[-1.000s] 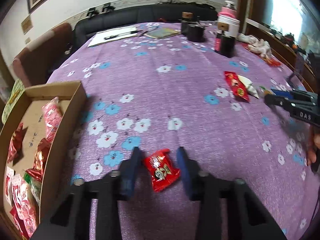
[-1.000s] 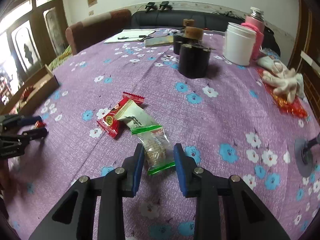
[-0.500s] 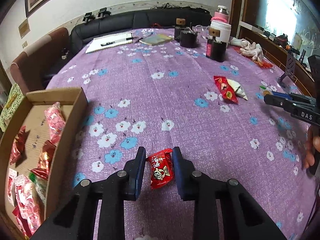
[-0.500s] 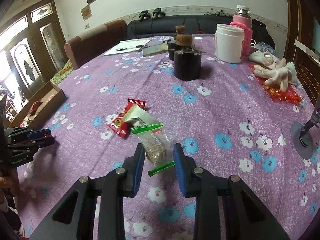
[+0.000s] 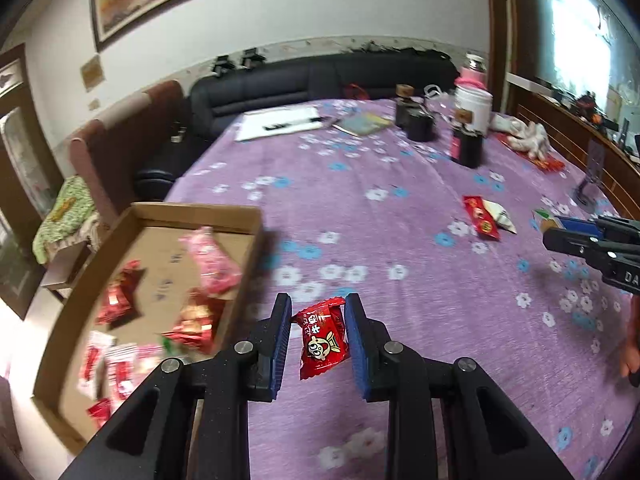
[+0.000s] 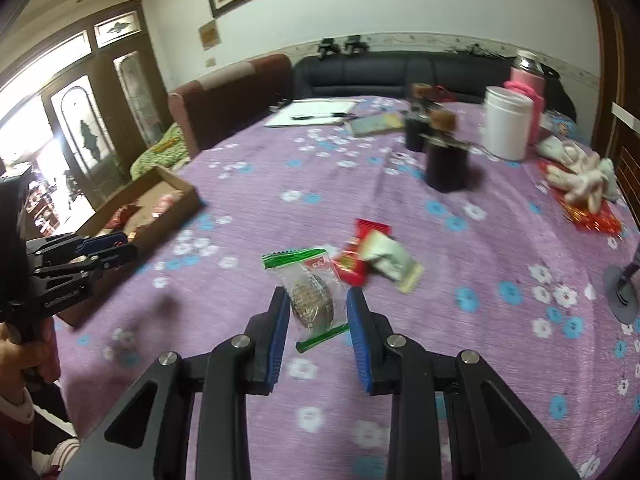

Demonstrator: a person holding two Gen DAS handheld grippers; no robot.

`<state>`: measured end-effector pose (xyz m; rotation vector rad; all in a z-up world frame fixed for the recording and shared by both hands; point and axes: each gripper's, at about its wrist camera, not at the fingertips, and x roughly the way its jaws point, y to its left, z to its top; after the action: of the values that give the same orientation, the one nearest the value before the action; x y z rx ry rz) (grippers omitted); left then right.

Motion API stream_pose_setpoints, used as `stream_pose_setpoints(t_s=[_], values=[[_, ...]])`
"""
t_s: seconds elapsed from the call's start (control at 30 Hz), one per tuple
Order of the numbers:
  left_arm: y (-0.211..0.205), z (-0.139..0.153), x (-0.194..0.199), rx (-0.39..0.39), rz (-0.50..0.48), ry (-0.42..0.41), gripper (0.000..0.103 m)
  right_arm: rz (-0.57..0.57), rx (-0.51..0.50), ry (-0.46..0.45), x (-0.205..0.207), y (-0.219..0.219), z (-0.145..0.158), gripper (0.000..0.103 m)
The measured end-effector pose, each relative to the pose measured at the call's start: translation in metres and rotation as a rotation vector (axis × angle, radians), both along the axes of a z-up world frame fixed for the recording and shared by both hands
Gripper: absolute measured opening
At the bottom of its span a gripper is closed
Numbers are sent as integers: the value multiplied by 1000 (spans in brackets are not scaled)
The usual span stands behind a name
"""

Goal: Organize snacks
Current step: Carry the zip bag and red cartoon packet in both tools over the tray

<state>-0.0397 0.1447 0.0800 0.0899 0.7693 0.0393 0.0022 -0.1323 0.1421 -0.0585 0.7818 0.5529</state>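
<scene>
Both tools clamped on snacks, lifted off the desk

Left tool (image 5: 316, 334), bottom centre of left view: blue pads shut on a red packet (image 5: 322, 338) w/ a cartoon face & white/gold print, crimped ends, tilted, held clear of the purple floral cloth (image 5: 360, 208). Right tool (image 6: 318, 326), bottom centre of right view: pads shut on a clear packet (image 6: 310, 292) w/ green sealed ends, a red label near the top & a brown round snack inside. Box (image 5: 248, 216) at left of left view: open cardboard, w/ red & pink packets inside, blurred. Two more on the cloth at mid-right: red one (image 5: 480, 216) w/ a white one (image 5: 498, 216) partly over it.
</scene>
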Motion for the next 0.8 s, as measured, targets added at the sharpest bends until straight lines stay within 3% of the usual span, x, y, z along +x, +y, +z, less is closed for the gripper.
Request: stream_pose_setpoints(t_s=[0.47,0.8], values=[[92,27,-44,10,191,-78,28,219,47,-18,-23,127,21,29],[156,20,-58,12,318,-79,29,354,56,-24,-31,223,25,29]])
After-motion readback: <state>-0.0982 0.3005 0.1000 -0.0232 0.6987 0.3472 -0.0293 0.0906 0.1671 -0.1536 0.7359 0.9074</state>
